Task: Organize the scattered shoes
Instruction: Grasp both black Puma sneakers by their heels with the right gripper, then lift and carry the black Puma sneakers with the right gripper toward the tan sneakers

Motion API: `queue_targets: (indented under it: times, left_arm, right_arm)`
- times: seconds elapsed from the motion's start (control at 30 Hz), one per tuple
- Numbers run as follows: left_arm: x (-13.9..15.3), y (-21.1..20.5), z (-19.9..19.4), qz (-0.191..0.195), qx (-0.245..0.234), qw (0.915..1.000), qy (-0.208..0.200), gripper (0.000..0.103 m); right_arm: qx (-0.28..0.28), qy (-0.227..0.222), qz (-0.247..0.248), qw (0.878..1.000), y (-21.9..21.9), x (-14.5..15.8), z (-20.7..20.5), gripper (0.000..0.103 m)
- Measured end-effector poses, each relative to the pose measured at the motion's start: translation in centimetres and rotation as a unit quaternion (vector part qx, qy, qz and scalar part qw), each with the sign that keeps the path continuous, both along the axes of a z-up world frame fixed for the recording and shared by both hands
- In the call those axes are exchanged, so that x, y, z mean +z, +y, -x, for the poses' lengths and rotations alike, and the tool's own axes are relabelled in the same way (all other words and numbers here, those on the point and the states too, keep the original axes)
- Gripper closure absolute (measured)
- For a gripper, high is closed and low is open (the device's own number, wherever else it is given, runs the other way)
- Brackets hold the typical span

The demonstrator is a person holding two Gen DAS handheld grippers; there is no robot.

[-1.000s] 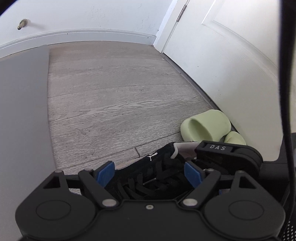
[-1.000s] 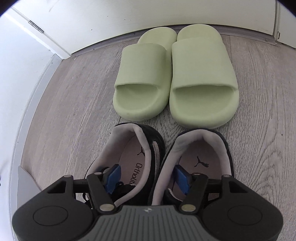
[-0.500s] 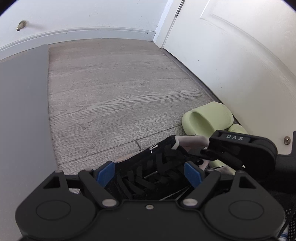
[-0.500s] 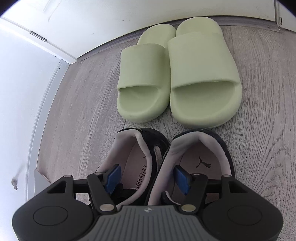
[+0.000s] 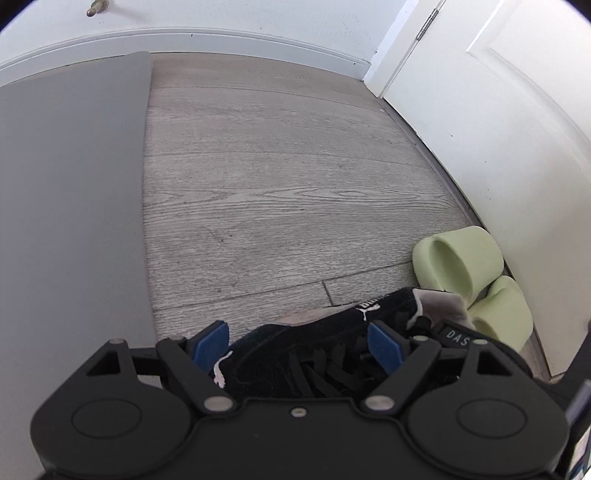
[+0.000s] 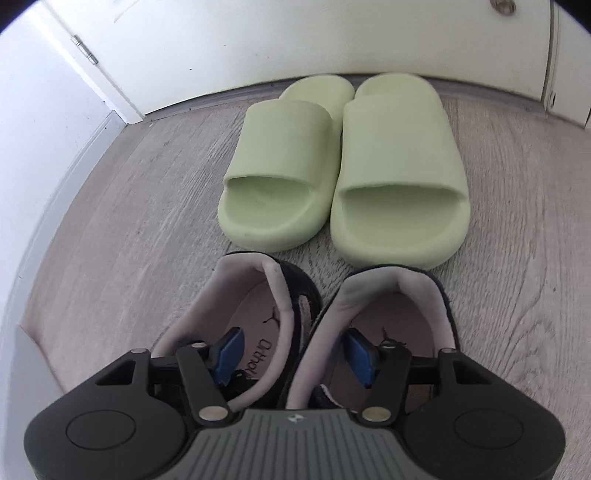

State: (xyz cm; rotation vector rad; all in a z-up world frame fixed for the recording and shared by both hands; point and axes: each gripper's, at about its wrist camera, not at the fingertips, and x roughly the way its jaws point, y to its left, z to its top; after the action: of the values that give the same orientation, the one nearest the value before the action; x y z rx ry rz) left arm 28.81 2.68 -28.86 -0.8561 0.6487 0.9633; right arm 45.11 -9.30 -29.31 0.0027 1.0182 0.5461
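Note:
Two black sneakers with pale pink lining stand side by side, heels toward a pair of pale green slides (image 6: 284, 173) by the door. My right gripper (image 6: 294, 356) has one blue pad inside the left sneaker (image 6: 240, 280) and one inside the right sneaker (image 6: 417, 291). Its jaws are closing around the two inner collars, and a gap still shows beside the left pad. My left gripper (image 5: 297, 343) stands wide open over the laces of a black sneaker (image 5: 314, 339), its pads at either side. The green slides (image 5: 458, 258) lie beyond it.
A grey mat (image 5: 70, 206) covers the floor on the left. A white door (image 5: 498, 110) and its frame close off the right, a white baseboard (image 5: 221, 35) the far side. A black housing marked DAS (image 5: 456, 336) sits just right of the left gripper. Grey wood floor (image 5: 277, 184) lies between.
The left view has swung, so the mat fills more of the left and the sneaker has shifted between the pads. The right gripper's pads have drawn slightly closer together.

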Motion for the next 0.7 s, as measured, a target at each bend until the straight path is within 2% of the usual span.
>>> queue_targets:
  times: [0.1, 0.27, 0.4, 0.53, 0.7]
  left_arm:
    - [-0.3, 0.5, 0.4, 0.014, 0.012, 0.9998, -0.007, 0.020]
    - [-0.4, 0.8, 0.6, 0.014, 0.014, 0.9998, -0.006, 0.020]
    - [0.1, 0.7, 1.0, 0.008, 0.021, 0.9996, -0.015, 0.020]
    - [0.9, 0.4, 1.6, -0.004, 0.027, 0.9993, -0.027, 0.020]
    - [2.1, 0.0, 2.0, -0.028, 0.019, 0.9986, -0.040, 0.020]
  right_arm:
    - [-0.005, -0.056, -0.001, 0.998, -0.5, -0.5, 1.1, 0.056]
    - [-0.004, -0.106, -0.026, 0.994, -1.1, -1.3, 1.4, 0.066]
    - [-0.020, -0.143, -0.047, 0.988, -1.6, -1.0, 1.8, 0.068]
    - [-0.019, -0.217, -0.069, 0.973, -3.4, 0.2, 4.5, 0.069]
    - [-0.037, -0.321, -0.096, 0.941, -7.6, 2.5, 8.7, 0.068]
